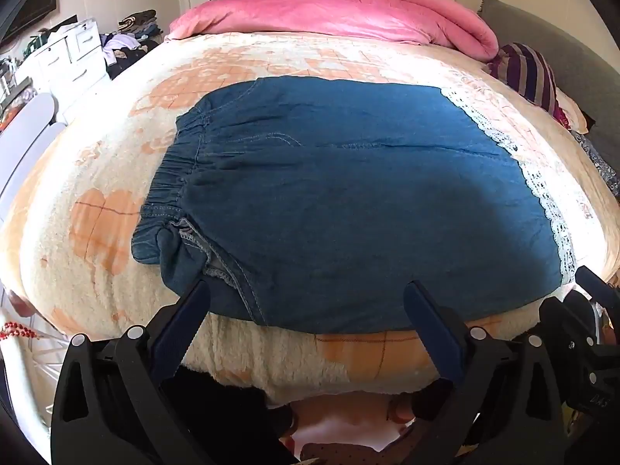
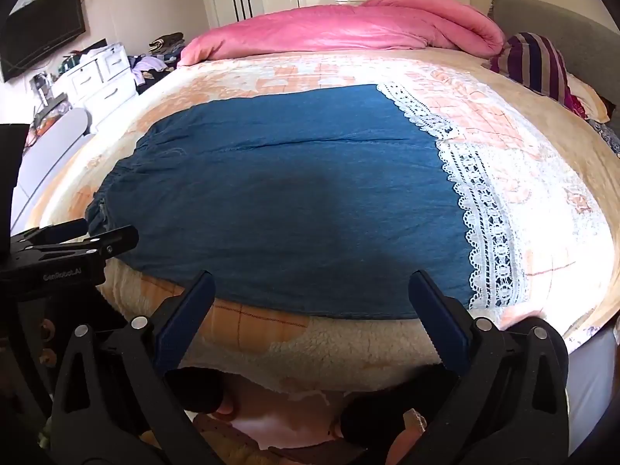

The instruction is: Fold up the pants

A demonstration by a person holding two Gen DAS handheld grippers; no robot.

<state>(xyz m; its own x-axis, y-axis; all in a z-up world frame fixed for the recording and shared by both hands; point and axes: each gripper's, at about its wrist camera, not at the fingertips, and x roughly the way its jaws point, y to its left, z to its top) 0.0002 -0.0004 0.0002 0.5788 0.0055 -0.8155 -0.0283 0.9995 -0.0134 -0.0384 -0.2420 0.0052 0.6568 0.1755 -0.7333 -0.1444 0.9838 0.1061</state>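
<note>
Blue denim pants [image 1: 348, 201] lie flat across the bed, elastic waistband [image 1: 170, 178] to the left and white lace hem [image 1: 550, 209] to the right. They also show in the right wrist view [image 2: 286, 201], with the lace hem [image 2: 484, 224] on the right. My left gripper [image 1: 306, 290] is open and empty, over the near edge of the pants by the waist end. My right gripper [image 2: 312, 283] is open and empty, over the near edge toward the hem. The left gripper also shows in the right wrist view [image 2: 77, 244], and the right gripper in the left wrist view [image 1: 593, 290].
The pants rest on a cream and orange blanket [image 1: 116, 232] covering the bed. A pink quilt [image 1: 333, 15] is bunched at the far side, a striped pillow [image 1: 531, 73] at the right. White drawers [image 1: 73, 54] and clutter stand left of the bed.
</note>
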